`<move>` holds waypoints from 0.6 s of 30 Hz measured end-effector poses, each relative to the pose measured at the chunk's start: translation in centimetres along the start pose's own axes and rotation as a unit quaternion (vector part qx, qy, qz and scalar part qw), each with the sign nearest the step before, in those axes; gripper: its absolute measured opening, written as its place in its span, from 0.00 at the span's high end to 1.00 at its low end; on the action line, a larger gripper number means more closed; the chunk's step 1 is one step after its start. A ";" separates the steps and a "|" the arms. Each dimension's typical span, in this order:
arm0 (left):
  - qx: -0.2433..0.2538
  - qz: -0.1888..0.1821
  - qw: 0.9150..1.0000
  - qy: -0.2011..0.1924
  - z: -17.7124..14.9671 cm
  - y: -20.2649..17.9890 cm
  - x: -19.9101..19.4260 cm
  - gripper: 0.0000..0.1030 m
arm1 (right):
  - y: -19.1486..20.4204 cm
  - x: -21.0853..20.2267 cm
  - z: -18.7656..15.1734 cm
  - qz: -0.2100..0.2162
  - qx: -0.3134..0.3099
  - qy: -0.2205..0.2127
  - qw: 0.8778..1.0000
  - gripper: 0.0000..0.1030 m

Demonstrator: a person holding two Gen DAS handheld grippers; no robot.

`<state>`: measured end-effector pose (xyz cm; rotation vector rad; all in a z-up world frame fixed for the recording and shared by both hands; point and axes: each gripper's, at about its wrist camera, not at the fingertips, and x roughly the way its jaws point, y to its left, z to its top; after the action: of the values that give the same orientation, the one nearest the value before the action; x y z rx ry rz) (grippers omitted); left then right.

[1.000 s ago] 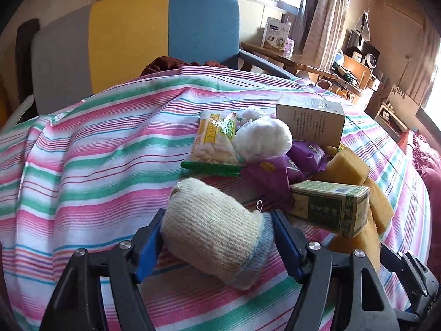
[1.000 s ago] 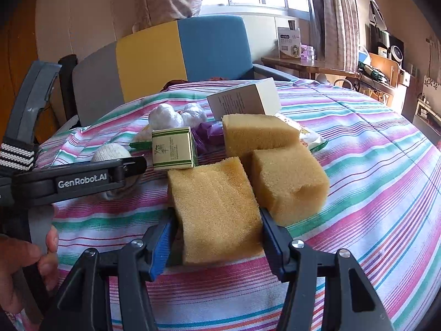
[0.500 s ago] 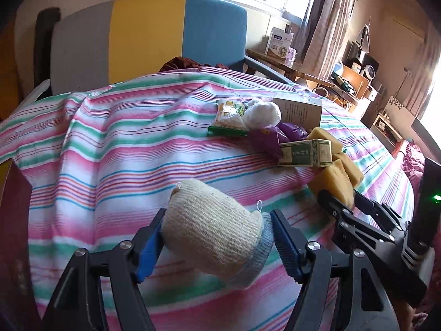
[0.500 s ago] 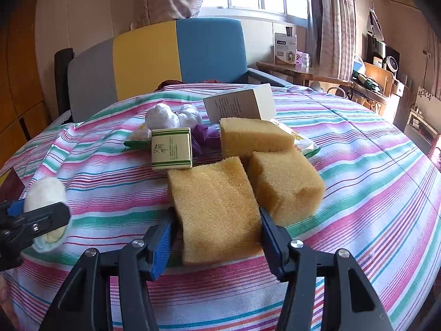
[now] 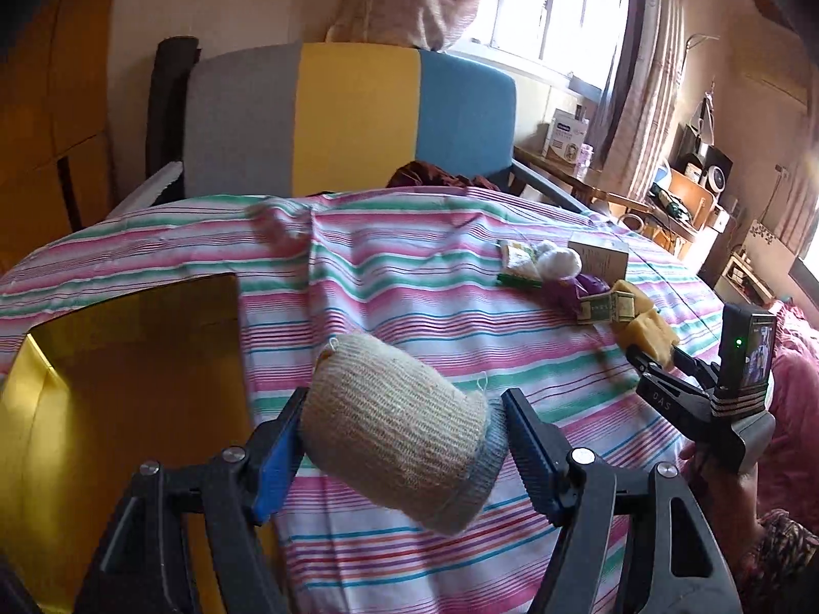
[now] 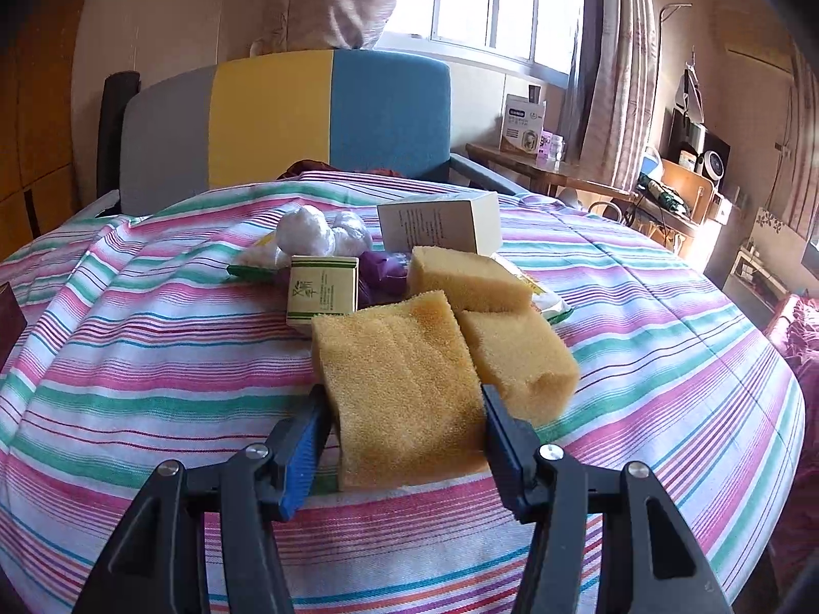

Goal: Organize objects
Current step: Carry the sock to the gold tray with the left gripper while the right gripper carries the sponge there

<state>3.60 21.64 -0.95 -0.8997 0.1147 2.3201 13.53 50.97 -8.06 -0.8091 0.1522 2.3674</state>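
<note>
A: What is the left gripper [image 5: 402, 442] carrying?

B: A rolled beige sock [image 5: 396, 432], clamped between both pads and lifted off the striped cloth [image 5: 409, 307]. The open yellow box [image 5: 117, 384] lies just left of the sock.

A: And the right gripper [image 6: 402, 432]?

B: Its jaws are closed on the nearest yellow sponge [image 6: 399, 384], which rests on the cloth. A second sponge [image 6: 517, 358] touches that sponge's right side, and a third [image 6: 468, 279] sits just behind it.

A: Farther back?

B: A small green-trimmed box [image 6: 322, 289] stands behind the gripped sponge to its left, with purple packets [image 6: 381, 271] beside it. Beyond are white wrapped balls [image 6: 307, 230] and a cream carton [image 6: 440, 227], then the tricolour chair [image 6: 286, 117].
</note>
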 end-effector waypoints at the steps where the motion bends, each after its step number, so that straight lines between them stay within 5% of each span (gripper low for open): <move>1: -0.004 0.008 1.000 -0.003 -0.2 0.9 -0.6 0.29 | 0.2 -0.2 0.0 -0.001 -0.004 -0.004 1.000 0.44; 18: -0.080 0.115 0.990 0.035 -4.3 13.7 -3.8 0.29 | 4.2 -5.0 -0.4 0.056 -0.035 -0.008 0.998 0.44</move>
<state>0.07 7.52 -3.73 -1.0987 0.0660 2.5392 14.32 44.89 -5.77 -0.8350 0.1122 2.4963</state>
